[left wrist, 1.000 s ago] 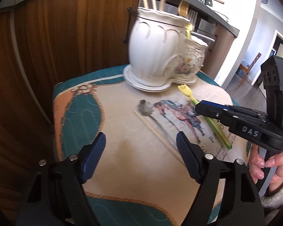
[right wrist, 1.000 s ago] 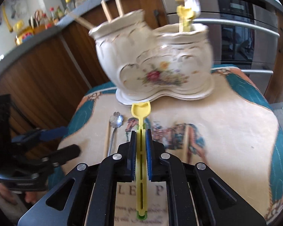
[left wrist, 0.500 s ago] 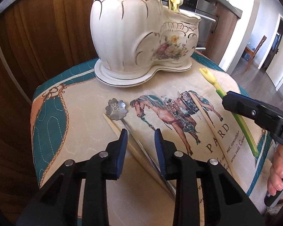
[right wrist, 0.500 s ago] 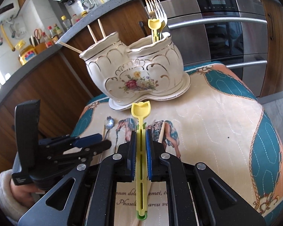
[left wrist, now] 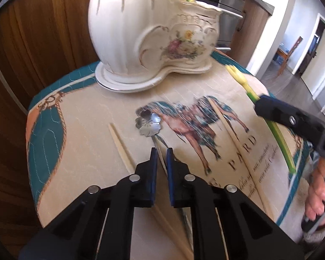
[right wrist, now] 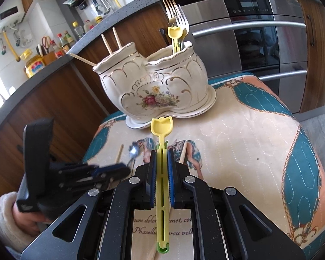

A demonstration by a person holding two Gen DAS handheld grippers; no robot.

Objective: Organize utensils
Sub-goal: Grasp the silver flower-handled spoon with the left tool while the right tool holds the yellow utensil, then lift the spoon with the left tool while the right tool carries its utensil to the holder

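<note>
Left gripper (left wrist: 161,151) jaws have just closed, pinching the flower-bowled spoon (left wrist: 148,122) by its stem. Right gripper (right wrist: 162,152) clamps the yellow tulip pick (right wrist: 161,127). Lift each straight before steering toward the ceramic holder (right wrist: 156,91) ahead.

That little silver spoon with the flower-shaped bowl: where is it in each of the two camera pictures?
Left wrist view: the spoon lies centre, its handle running between the left gripper fingers.
Right wrist view: spoon left of centre, blurred, beside that gripper.
Shared landmark: the white ceramic holder.
</note>
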